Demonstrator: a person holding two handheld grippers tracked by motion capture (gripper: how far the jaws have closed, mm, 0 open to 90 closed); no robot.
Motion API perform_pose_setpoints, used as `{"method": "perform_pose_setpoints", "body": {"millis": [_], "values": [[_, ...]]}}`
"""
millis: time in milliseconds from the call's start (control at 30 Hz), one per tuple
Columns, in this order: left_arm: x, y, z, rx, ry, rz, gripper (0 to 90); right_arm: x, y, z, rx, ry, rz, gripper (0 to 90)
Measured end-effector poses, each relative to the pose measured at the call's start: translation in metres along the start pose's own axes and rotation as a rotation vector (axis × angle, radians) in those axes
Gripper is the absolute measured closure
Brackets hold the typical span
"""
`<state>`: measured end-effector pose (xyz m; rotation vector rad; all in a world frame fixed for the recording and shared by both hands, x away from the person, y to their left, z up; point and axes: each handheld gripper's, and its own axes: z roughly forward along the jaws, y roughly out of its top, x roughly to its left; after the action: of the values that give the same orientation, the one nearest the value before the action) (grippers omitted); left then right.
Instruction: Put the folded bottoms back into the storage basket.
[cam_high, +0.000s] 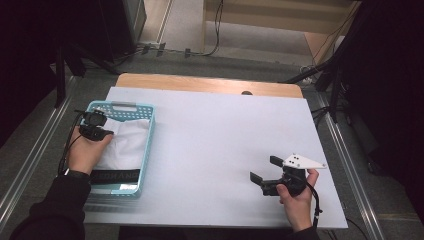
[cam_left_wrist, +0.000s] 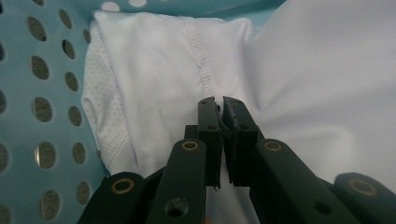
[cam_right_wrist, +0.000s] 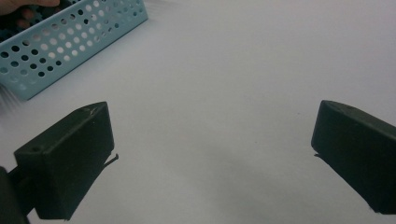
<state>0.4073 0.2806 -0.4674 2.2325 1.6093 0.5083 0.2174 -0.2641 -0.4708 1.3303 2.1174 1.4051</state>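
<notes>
At the bottom of the left gripper view, the left gripper (cam_left_wrist: 219, 105) has its jaws pinched shut on a fold of the white stitched cloth garment (cam_left_wrist: 187, 70) lying in the perforated light-blue plastic basket (cam_high: 150, 131) at the high view's left, so lifting it out looks next, while the right gripper (cam_right_wrist: 210, 154) hangs wide open and empty over the white table (cam_high: 220, 140).

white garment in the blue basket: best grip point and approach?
Grip a raised fold beside the stitched seam of the white garment, coming from above: the basket walls block the sides and the cloth lies loosely bunched, so a fold probably pinches easily. The left gripper is shut right there, a sliver of cloth apparently between its jaws. The right gripper is open over the table.
</notes>
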Motion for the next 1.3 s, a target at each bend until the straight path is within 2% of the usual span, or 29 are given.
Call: {"method": "perform_pose_setpoints", "body": {"millis": [67,133,200,267,367,467,600,733,867,967,1100,1200,1300], "values": [[0.000,0.000,-0.004,-0.028,-0.027,-0.012,84.8,-0.001,-0.002,-0.002,0.001,-0.005,0.008,0.0],[0.000,0.002,-0.015,-0.090,-0.088,-0.047,82.0,-0.002,-0.003,-0.004,0.001,-0.008,0.007,0.0],[-0.005,0.005,-0.029,-0.158,-0.120,-0.049,82.0,-0.002,-0.004,-0.006,-0.003,-0.011,0.003,0.0],[-0.010,0.009,-0.044,-0.201,-0.149,-0.042,85.2,-0.003,-0.004,-0.007,-0.005,-0.014,0.002,0.0],[-0.013,0.009,-0.063,-0.250,-0.205,-0.057,90.0,-0.003,-0.005,-0.009,-0.012,-0.014,0.002,0.0],[-0.014,0.004,-0.076,-0.271,-0.233,-0.066,90.0,-0.003,-0.005,-0.011,-0.014,-0.025,-0.009,0.0],[-0.019,-0.002,-0.101,-0.319,-0.236,-0.057,90.0,-0.004,-0.006,-0.013,-0.017,-0.031,-0.002,0.0],[-0.024,0.002,-0.109,-0.319,-0.233,-0.046,90.0,-0.005,-0.007,-0.015,-0.018,-0.039,0.002,0.0],[-0.030,0.016,-0.098,-0.279,-0.220,-0.039,90.0,-0.006,-0.007,-0.015,-0.019,-0.043,0.000,0.0],[-0.034,0.028,-0.074,-0.215,-0.228,-0.047,90.0,-0.006,-0.008,-0.015,-0.022,-0.044,-0.004,0.0],[-0.043,0.034,-0.039,-0.130,-0.222,-0.054,90.0,-0.006,-0.009,-0.015,-0.018,-0.055,-0.010,0.0],[-0.044,0.034,-0.017,-0.087,-0.223,-0.078,90.0,-0.010,-0.011,-0.016,-0.022,-0.057,-0.007,0.0],[-0.048,0.033,-0.001,-0.067,-0.246,-0.072,90.0,-0.012,-0.012,-0.016,-0.025,-0.056,-0.002,0.0]]}}
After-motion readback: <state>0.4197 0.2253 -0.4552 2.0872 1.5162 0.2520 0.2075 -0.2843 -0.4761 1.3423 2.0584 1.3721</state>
